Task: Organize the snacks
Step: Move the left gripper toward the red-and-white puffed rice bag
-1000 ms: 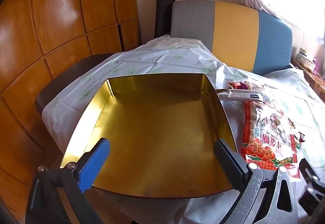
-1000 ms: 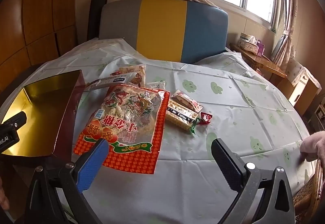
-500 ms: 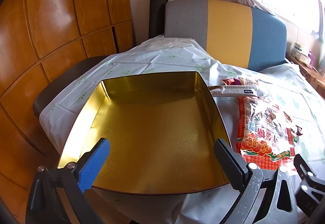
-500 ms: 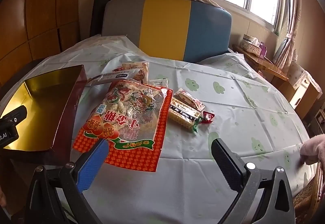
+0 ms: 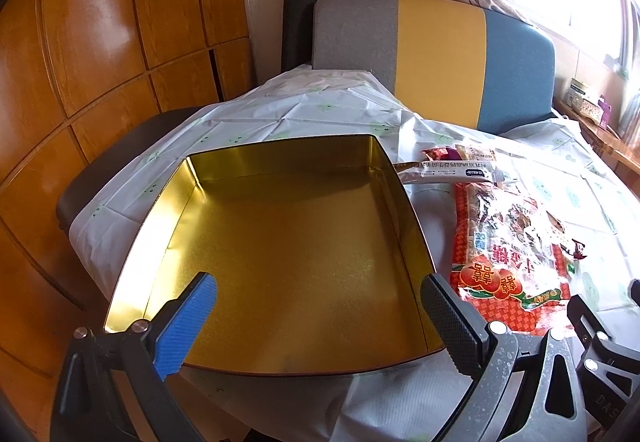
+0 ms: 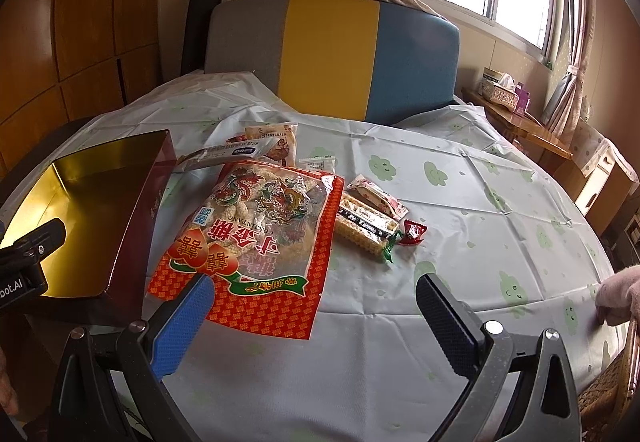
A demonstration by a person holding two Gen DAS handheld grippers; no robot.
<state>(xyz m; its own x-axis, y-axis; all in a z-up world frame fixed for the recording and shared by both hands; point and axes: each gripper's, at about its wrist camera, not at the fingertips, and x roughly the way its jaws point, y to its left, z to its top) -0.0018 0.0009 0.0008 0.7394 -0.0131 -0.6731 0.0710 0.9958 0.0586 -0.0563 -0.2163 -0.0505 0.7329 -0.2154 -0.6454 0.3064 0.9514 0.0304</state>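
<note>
The left gripper (image 5: 316, 316) is hovering, jaws apart, over the gold tin (image 5: 280, 242); the right gripper (image 6: 314, 316), likewise apart, is facing the red candy bag (image 6: 256, 238) at eleven o'clock.

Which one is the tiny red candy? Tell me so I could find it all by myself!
Start at the big red snack bag lying on the table beside the gold tin. Just to its right lie two long wrapped bars. The tiny red candy sits at their right end; it is the smallest thing there, shiny red with twisted ends.
</note>
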